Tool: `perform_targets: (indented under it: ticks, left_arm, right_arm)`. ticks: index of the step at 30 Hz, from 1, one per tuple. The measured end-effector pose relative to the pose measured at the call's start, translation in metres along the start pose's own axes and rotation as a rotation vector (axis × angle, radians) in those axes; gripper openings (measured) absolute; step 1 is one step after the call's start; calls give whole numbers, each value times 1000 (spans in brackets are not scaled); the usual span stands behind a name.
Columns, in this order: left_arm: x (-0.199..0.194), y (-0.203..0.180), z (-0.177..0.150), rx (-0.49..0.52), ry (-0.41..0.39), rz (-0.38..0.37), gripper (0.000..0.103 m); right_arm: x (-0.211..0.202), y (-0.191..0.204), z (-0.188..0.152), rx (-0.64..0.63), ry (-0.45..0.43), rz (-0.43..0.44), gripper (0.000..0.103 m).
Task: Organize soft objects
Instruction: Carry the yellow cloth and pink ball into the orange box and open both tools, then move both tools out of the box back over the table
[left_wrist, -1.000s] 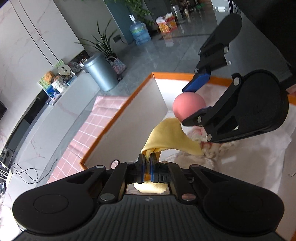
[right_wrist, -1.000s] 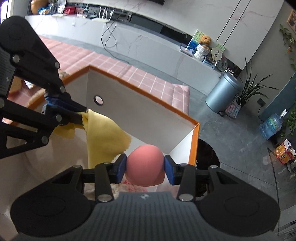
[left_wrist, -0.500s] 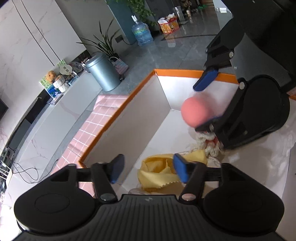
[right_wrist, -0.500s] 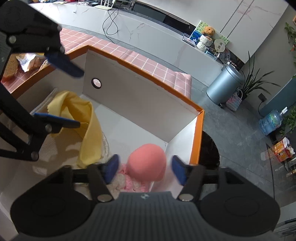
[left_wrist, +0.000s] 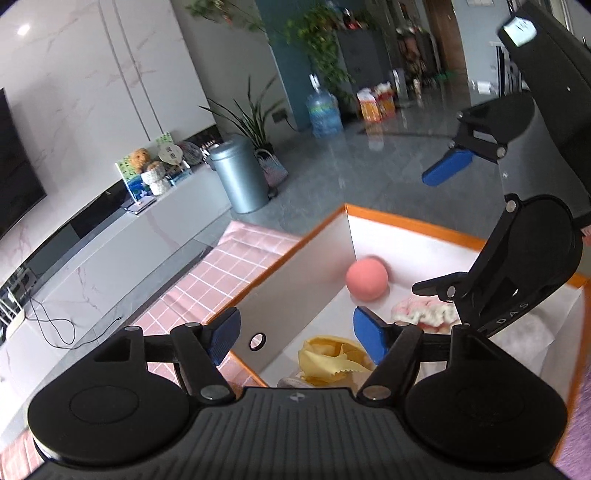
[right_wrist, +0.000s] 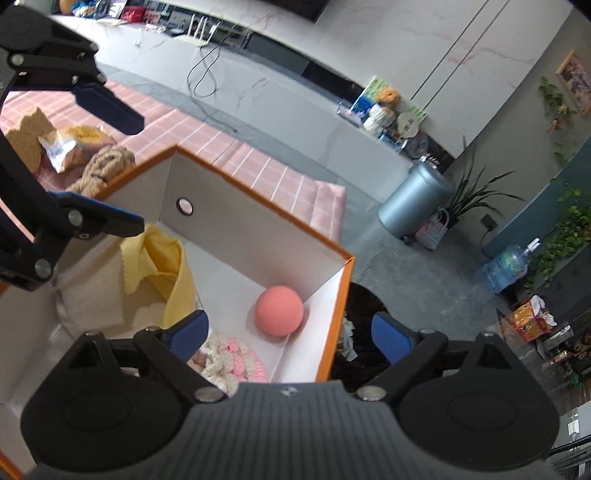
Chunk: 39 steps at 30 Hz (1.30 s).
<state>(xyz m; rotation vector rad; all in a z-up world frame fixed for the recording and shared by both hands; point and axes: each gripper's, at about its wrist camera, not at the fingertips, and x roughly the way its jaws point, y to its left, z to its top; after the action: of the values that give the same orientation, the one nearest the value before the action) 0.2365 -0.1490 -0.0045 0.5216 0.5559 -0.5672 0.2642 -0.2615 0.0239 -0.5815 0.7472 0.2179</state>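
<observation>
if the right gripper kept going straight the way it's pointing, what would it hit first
Most likely the pink ball in the corner of the box. It lies between the open right gripper fingers' line, ahead and below. Depth is unclear, so the box wall may come first.

I see a white marbled wall (left_wrist: 110, 92) on the far left, with a long low grey cabinet (left_wrist: 122, 236) running beneath it. A grey metal bin (left_wrist: 242, 173) stands on the glossy grey floor (left_wrist: 369, 162) beside a leafy potted plant (left_wrist: 255, 125), and farther back a blue water jug (left_wrist: 324, 115) sits against a teal wall (left_wrist: 288, 62).
</observation>
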Motion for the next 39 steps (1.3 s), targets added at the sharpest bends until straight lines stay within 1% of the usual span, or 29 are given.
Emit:
perform_targets:
  ticks: [3,8,11,15,18,20,24,28,32,34,37,39]
  left_arm:
    - [-17,3,-1,-35,-28,1,82]
    - [-46,4,-6,-85,-70,3,82]
    - [-66,6,-15,-122,-98,9,82]
    - [-91,12,-30,-198,-135,24,82]
    - [-108,17,-44,-249,-162,59,82]
    - [-118,23,-55,-296,-165,81,82]
    - [-138,38,-77,-398,-188,140,82]
    - [-153,54,-102,-487,-200,210,82]
    - [-164,63,-132,-569,-192,264,82]
    - [-168,69,-148,-621,-189,278,82]
    - [-171,75,-169,-686,-178,297,82]
    - [-175,78,-183,-711,-171,307,82]
  right_arm:
    - [-19,5,2,29,-30,-17,94]
    - [-55,14,3,96,-109,-39,95]
    - [-73,24,4,156,-166,-31,96]
    - [-93,44,8,221,-240,-11,96]
    - [-101,63,9,243,-284,-6,96]
    - [-103,77,9,265,-311,-3,96]
    - [-103,105,10,305,-345,-30,96]
    - [-108,130,10,386,-385,15,96]
    - [-107,159,9,443,-402,62,96]
    - [-102,175,8,457,-387,76,96]
    - [-93,201,5,436,-369,86,96]
    - [-86,217,3,412,-351,90,96]
